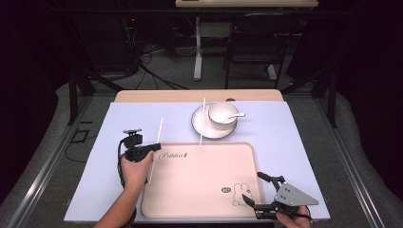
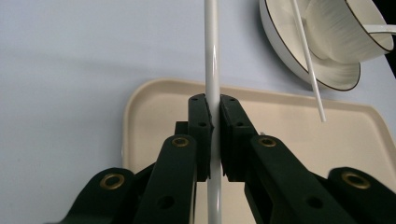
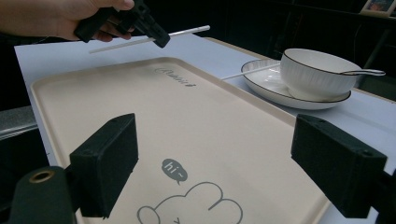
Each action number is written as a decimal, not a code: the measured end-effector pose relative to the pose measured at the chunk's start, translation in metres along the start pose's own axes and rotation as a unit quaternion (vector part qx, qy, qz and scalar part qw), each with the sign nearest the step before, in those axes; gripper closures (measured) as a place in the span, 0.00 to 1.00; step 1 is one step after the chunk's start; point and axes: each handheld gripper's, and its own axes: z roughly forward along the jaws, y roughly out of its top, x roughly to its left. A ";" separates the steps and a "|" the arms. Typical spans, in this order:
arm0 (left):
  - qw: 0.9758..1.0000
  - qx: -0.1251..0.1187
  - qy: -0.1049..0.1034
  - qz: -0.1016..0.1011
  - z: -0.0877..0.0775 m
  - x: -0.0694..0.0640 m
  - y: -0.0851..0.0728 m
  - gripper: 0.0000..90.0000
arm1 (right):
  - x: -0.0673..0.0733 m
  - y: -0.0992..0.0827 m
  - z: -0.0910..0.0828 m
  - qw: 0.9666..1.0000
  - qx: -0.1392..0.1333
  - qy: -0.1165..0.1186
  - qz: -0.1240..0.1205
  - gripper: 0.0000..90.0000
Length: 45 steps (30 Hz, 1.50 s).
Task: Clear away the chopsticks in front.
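Note:
My left gripper point(image 1: 151, 148) point(image 2: 213, 105) is shut on a thin white stick point(image 1: 159, 129) point(image 2: 211, 56), holding it just above the left edge of the beige tray point(image 1: 199, 190) point(image 2: 289, 121). The stick runs along the tray's left side, past the jaws at both ends. A second white stick point(image 1: 203, 121) point(image 2: 308, 65) leans on the white plate point(image 1: 202, 127) point(image 2: 299, 60). My right gripper point(image 1: 252, 186) point(image 3: 224, 158) stands open over the tray's near right corner, nothing between its pads. From the right gripper view, the left gripper point(image 3: 149, 28) and its stick point(image 3: 187, 31) appear beyond the tray point(image 3: 140, 102).
On the plate sits a white bowl point(image 1: 222, 114) point(image 3: 317, 74) with a spoon point(image 1: 236, 115) point(image 3: 364, 72) in it, behind the tray. A pale blue mat point(image 1: 114, 123) covers the table. A chair and desk legs stand beyond the far edge.

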 end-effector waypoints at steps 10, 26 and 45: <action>1.000 0.006 0.024 0.014 -0.003 -0.003 -0.021 0.94 | 0.000 0.000 0.000 1.000 0.000 0.000 -0.001 0.16; 0.999 0.017 0.038 0.030 -0.007 -0.009 -0.051 0.94 | 0.001 0.000 0.000 1.000 0.002 0.000 -0.005 0.16; 0.997 0.018 0.072 0.029 -0.015 -0.002 -0.071 0.94 | 0.001 0.000 0.000 1.000 0.003 0.001 -0.006 0.16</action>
